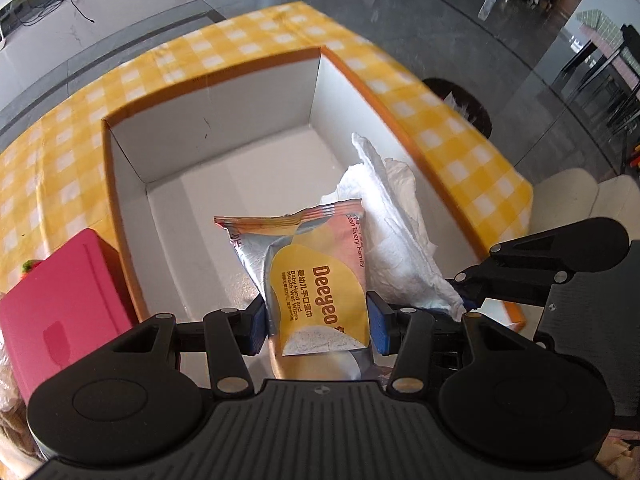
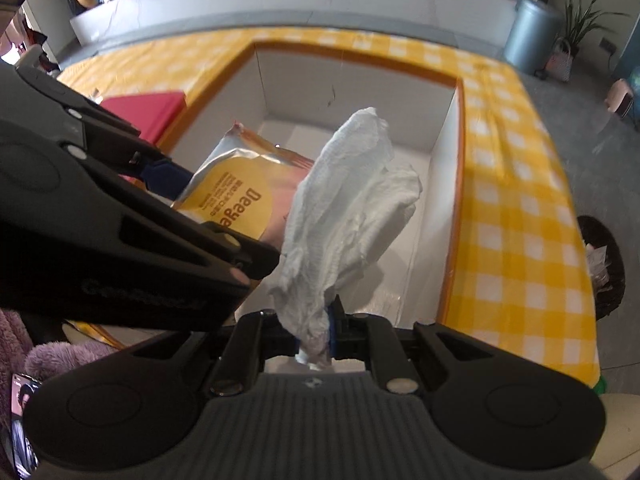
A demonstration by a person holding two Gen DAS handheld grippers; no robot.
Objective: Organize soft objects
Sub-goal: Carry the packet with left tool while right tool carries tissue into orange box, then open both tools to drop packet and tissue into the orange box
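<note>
As both tools hang over an open cardboard box [image 1: 224, 120] with white inner walls and an orange rim, the left gripper [image 1: 318, 322] clamps a pack of Deeyeo wet wipes [image 1: 316, 280] between its blue pads at lower centre of the left wrist frame. The pack points into the box, its far end above the white floor. The right gripper [image 2: 316, 340], its jaws nearly together, pinches a crumpled white paper towel [image 2: 352, 200] that rises toward the centre of the right wrist frame, just beside the pack and above the box's right half. The box sits on a yellow-and-white checked tablecloth [image 1: 60, 152]. A pink box [image 1: 60, 304] lies against the cardboard box's outer wall at lower left of the left wrist frame.
</note>
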